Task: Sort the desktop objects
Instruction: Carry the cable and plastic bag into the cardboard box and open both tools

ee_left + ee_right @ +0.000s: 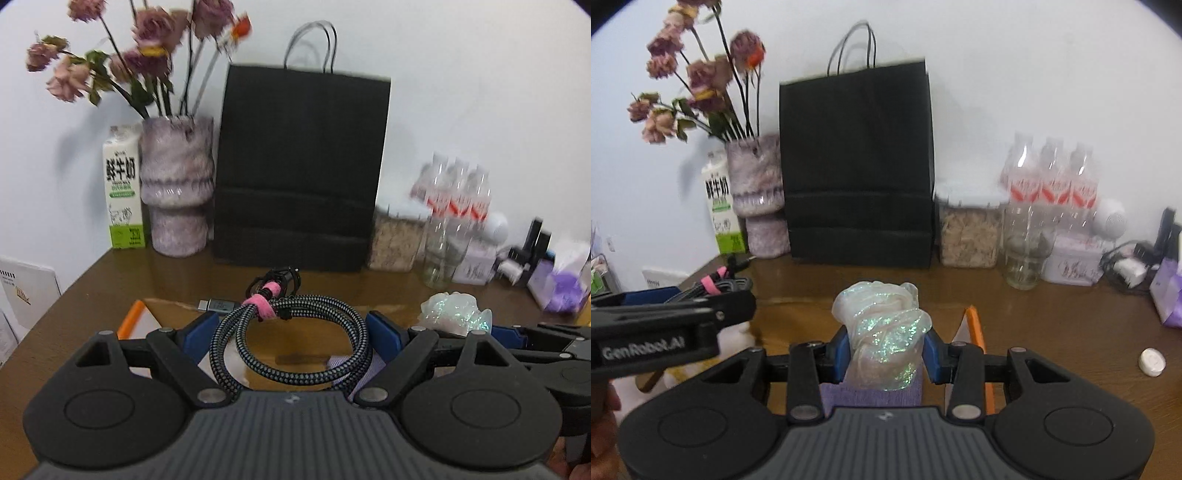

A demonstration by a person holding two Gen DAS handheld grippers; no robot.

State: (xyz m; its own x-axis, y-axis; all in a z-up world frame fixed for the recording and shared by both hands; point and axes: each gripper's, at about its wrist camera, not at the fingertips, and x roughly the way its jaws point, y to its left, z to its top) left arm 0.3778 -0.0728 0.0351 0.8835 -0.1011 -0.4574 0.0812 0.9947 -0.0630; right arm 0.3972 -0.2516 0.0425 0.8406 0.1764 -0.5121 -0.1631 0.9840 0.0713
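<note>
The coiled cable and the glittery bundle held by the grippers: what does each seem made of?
Coiled cable: a braided fabric sleeve, matte, judging by its black-and-grey woven pattern. Glittery bundle: probably thin translucent plastic film or sheer fabric, glossy, with iridescent flecks and soft crumpled folds.

I am looking at a lived-in home desk: a brown tabletop [1052,325] against a white wall, dried flowers [690,77] drooping at upper left, a milk carton [722,210] standing beside them, water bottles [1052,181] crowding the right.

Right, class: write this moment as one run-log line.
left gripper: shut on coiled braided cable | right gripper: shut on iridescent scrunchie | both above brown desk, facing black paper bag
</note>
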